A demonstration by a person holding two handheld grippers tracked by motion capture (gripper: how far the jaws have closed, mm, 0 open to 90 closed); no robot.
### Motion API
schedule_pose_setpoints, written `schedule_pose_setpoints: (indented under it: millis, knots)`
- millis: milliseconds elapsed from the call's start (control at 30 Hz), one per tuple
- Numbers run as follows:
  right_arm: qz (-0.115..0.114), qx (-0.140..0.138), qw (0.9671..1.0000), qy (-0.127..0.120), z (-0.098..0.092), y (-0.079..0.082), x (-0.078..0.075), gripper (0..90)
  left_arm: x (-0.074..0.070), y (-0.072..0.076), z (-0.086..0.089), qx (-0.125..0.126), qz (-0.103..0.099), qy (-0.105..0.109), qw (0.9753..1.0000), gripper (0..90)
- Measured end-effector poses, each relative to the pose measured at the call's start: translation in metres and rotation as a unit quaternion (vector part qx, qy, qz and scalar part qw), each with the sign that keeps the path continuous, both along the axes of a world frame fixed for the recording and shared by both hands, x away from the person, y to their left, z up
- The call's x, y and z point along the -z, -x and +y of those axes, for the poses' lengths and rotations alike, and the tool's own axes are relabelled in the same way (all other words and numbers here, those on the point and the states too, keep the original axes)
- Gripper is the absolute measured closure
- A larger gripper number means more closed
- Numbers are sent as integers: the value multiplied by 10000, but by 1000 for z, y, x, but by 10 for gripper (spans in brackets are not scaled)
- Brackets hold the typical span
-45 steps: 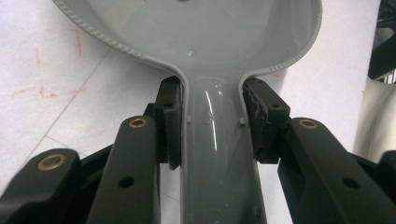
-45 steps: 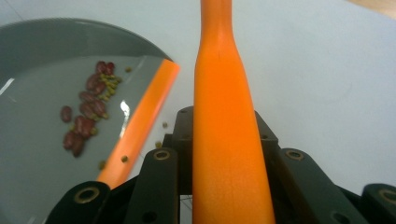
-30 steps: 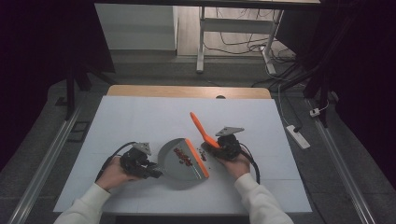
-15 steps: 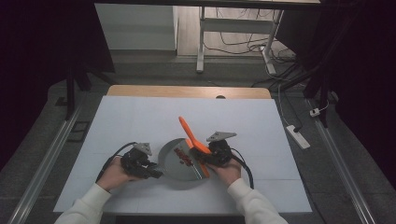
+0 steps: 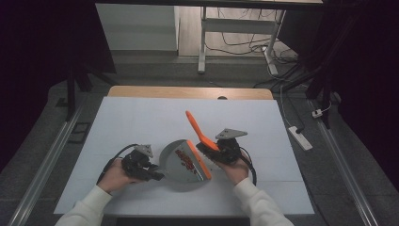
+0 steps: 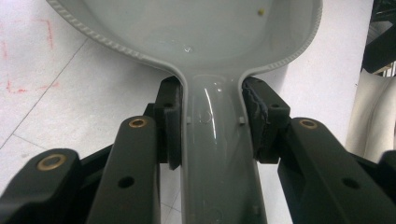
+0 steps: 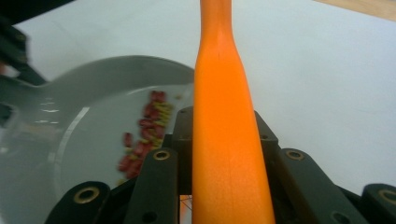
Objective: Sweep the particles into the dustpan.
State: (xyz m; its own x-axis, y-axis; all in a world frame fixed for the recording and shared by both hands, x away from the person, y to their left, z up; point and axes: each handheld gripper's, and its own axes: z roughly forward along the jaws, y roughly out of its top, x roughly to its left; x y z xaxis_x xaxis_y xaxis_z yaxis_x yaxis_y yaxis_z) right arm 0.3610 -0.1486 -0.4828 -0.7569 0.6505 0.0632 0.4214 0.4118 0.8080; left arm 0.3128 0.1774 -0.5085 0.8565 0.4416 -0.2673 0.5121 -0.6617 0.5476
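At table centre, I hold the grey dustpan [image 5: 181, 162] handle clamped in the left gripper [image 5: 153, 174]; the right gripper [image 5: 207, 151], closed on the orange brush [image 5: 197, 129], has shifted toward 9 o'clock. No legible writing.

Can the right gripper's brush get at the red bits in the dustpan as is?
Probably yes. The right gripper is shut on the orange brush, whose head sits at the grey dustpan mouth beside the red bits; nothing lies between.

Grey dustpan [image 5: 181, 162] flat on table, red-yellow bits [image 5: 185, 159] inside; orange brush [image 5: 200, 132] tilted at its edge.
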Motion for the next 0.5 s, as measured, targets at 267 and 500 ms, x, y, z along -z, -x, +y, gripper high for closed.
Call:
schedule_pose_setpoints:
  millis: [267,500]
  knots:
    - [61,376,9986,378,-14,-8,12,707,2,2,0,2,12,-19,10000,612]
    - [282,508,9978,315,-22,1,23,707,2,6,-2,43,14,-83,10000,610]
